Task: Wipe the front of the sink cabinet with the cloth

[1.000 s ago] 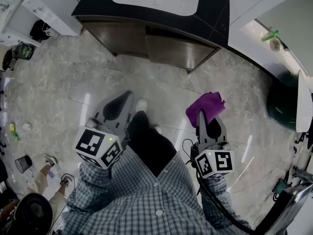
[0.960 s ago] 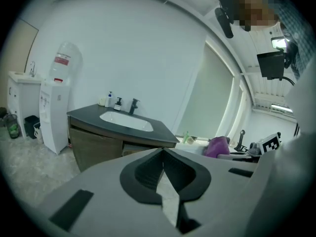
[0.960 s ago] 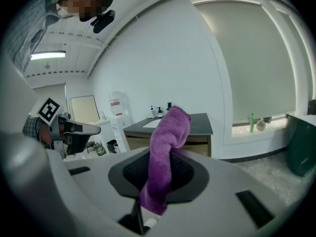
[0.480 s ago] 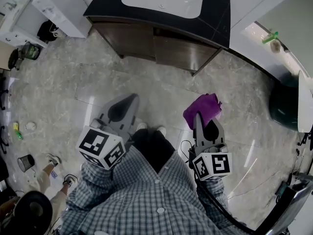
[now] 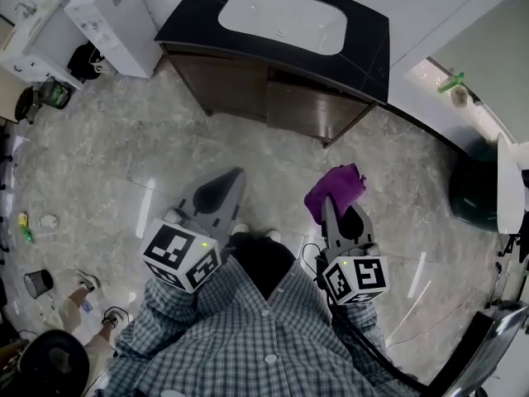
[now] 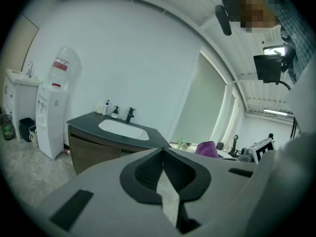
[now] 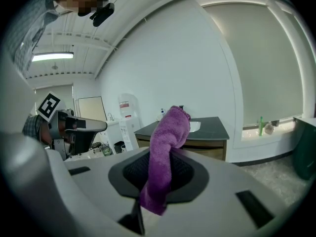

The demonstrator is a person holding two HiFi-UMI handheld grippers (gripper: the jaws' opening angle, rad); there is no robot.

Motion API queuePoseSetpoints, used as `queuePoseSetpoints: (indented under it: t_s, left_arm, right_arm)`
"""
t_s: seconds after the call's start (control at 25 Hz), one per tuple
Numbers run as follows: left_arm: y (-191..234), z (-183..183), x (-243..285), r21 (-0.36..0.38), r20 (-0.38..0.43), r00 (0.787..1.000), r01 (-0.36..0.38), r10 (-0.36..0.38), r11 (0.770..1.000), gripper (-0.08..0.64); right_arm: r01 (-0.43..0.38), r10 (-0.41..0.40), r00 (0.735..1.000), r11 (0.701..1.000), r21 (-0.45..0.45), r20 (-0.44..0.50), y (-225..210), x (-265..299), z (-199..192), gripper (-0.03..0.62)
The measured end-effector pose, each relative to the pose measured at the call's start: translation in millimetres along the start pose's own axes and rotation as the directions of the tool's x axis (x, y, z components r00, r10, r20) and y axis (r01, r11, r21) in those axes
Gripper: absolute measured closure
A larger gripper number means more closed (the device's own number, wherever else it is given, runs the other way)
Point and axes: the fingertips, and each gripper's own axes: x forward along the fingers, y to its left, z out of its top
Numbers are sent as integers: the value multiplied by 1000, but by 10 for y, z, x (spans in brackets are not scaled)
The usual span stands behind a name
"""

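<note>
A white dispenser (image 5: 116, 11) stands at the floor's (image 5: 124, 155) far left edge, just beside the cabinet (image 5: 248, 89). The left gripper (image 5: 235, 176) hangs over the middle of the floor, well apart from the cabinet. Its jaws are closed tip to tip with nothing between them.

The cabinet sits at the floor's far edge with its brown front toward the person. It carries a black top with a white sink (image 5: 281, 19) set in it. A black tap (image 6: 130, 114) and bottles (image 6: 107, 107) stand at the back of the top.

The right gripper (image 5: 329, 209) is level with the left and also apart from the cabinet. Its jaws are clamped on the purple cloth (image 5: 335, 188). The cloth bunches up beyond the tips, and a short end sticks out behind the pads. A dark green bin (image 5: 475, 193) stands at the floor's right edge.
</note>
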Motion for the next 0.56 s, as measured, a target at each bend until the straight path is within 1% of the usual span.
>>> queuePoseSetpoints:
  t_s: [0.24, 0.56]
  left_arm:
    - [57, 51, -53, -17, 27, 1000, 1, 0, 1000, 549]
    - [91, 59, -86, -20, 38, 999, -11, 12, 1000, 549]
  right_arm:
    - [-3, 3, 1000, 1000, 9, -9, 76, 72, 47, 515]
    - [-11, 11, 999, 1000, 11, -42, 104, 112, 13, 515]
